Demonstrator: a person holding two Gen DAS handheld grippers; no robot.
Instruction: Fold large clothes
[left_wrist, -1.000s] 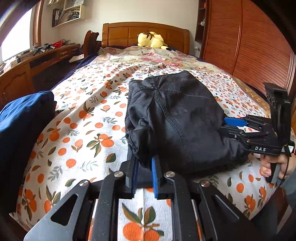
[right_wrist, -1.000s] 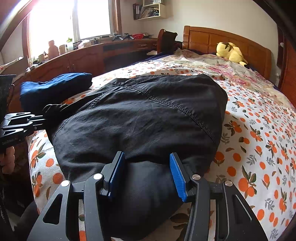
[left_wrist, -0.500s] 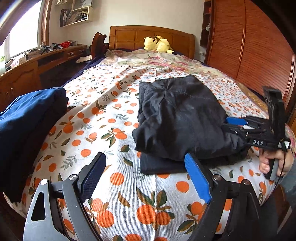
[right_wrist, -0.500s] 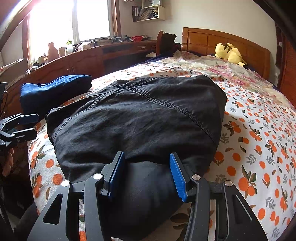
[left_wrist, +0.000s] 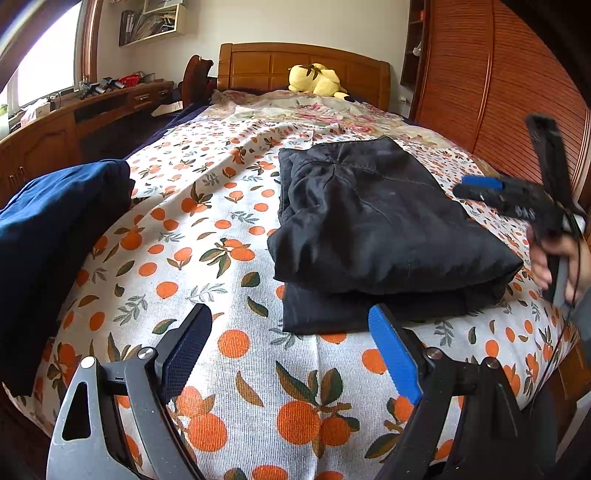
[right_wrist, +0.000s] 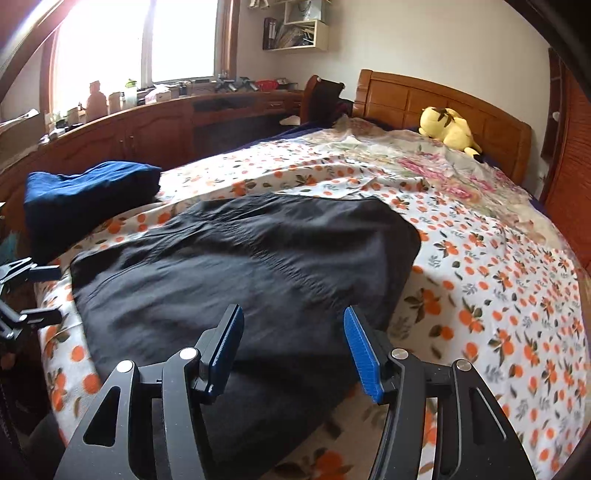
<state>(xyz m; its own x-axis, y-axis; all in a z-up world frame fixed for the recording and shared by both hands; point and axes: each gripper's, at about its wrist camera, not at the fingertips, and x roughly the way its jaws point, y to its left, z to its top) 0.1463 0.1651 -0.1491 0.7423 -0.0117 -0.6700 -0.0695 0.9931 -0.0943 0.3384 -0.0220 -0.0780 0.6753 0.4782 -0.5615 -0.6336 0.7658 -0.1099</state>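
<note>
Far left: folded navy-blue cloth bundle (left_wrist: 55, 221), on the near left corner of the bed, well apart from the task garment.

Low in the left wrist view: left hand-held gripper (left_wrist: 289, 310), jaws just been opening, now spread wide and gripping nothing. A second ago clamped on the near left corner of the garment; now drawn back from it. Between the blue pads (left_wrist: 393, 354), only orange-print bedspread (left_wrist: 166, 258) and, further off, the untouched near edge of the garment.

Centre to right: folded black fabric garment (left_wrist: 369, 221), lying free on the near half of the bed. Two thick layers, the upper set slightly back from the lower. Less bunched at its left edge than a second ago.

Right edge of the same view: right hand-held gripper (left_wrist: 476, 184), gripped by a person's hand (left_wrist: 557, 266). Jaws just been opening a little further, now open and holding nothing. Low against the fabric half a second ago; now raised clear above the garment's right edge. In its own blurred view (right_wrist: 292, 310), black fabric below and beyond the pads, not pinched.

Room, left to right:
- bright window
- long wooden surface (left_wrist: 44, 133) cluttered with small items
- wall shelf (left_wrist: 155, 22) holding books or folders
- wooden headboard (left_wrist: 258, 62)
- yellow plush toy (left_wrist: 317, 79) against the headboard
- slatted wooden wardrobe doors (left_wrist: 517, 92)
</note>
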